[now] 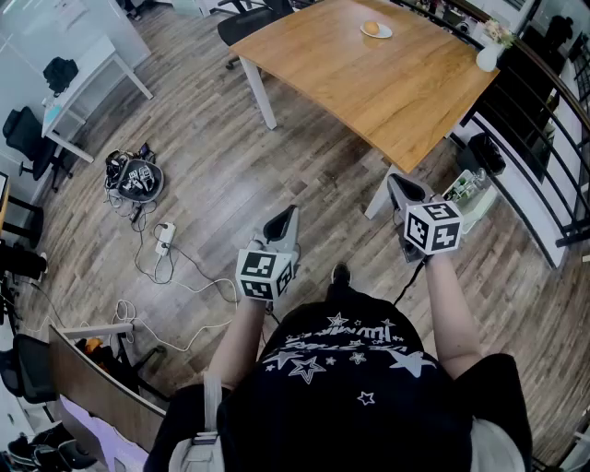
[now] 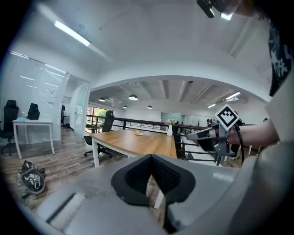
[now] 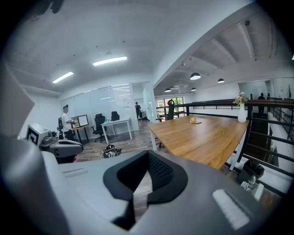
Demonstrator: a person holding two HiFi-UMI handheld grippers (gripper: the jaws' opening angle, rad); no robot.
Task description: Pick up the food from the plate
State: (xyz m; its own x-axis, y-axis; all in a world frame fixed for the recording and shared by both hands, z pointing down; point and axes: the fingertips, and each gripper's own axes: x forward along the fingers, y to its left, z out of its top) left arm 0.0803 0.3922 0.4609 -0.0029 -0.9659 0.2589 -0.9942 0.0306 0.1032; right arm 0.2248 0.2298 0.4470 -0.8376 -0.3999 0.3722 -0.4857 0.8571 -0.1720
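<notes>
A small white plate [image 1: 375,30] with a round, golden piece of food [image 1: 371,28] sits near the far edge of a wooden table [image 1: 387,88]. It looks tiny in the left gripper view [image 2: 138,133] and in the right gripper view [image 3: 195,120]. Both grippers are held over the wooden floor, well short of the table. My left gripper [image 1: 287,219] is shut and empty, its jaws meeting at the tips [image 2: 149,157]. My right gripper [image 1: 402,188] is nearer the table's front corner, also shut with nothing in it [image 3: 148,153].
A white vase with flowers [image 1: 487,55] stands at the table's right corner. A black railing [image 1: 553,147] runs along the right. A dark bag [image 1: 138,180], cables and a power strip [image 1: 165,236] lie on the floor at left. A black office chair [image 1: 247,18] stands behind the table.
</notes>
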